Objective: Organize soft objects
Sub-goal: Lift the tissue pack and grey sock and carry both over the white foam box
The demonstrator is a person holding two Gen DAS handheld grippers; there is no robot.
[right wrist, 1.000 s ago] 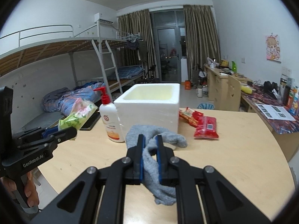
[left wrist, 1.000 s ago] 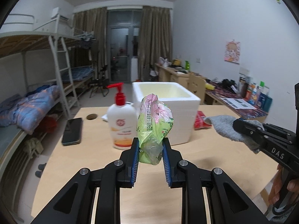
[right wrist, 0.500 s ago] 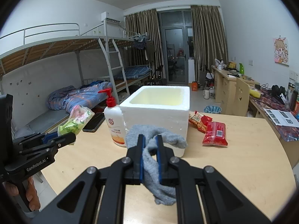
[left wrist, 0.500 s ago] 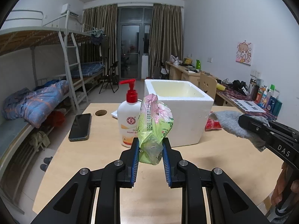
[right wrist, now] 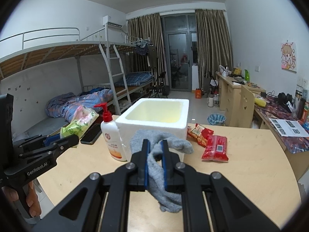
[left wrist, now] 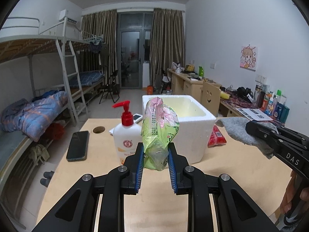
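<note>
Left wrist view: the left claw [left wrist: 155, 161] is clamped on a crinkly green tissue pack [left wrist: 159, 129], pinching only its lower end, so most of the pack stands tall above the pads and clear of the desk [left wrist: 222, 174]. To the side, the right claw [right wrist: 154, 150] is squeezed together on a grey sock [right wrist: 160, 150], whose 2 ends droop either side of the pads, 1 hanging low toward the desk. Both soft items are carried in the air, short of the white foam box [right wrist: 154, 119], which stands open-topped in the middle of the desk and looks like the likely destination.

Risks, as I judge them:
- The pack's film is slick and compressible; with such a low pinch it could tip or slide out during a quick swing.
- The pump bottle [left wrist: 126, 135] stands just beside the box on the left claw's side, so a low approach could knock it over.
- The sock's dangling tail may catch the box rim and end up draped outside.
- Both claws heading for 1 opening could collide.

2 red snack packets [right wrist: 210, 143] lie on the desk, not yet gathered.
</note>
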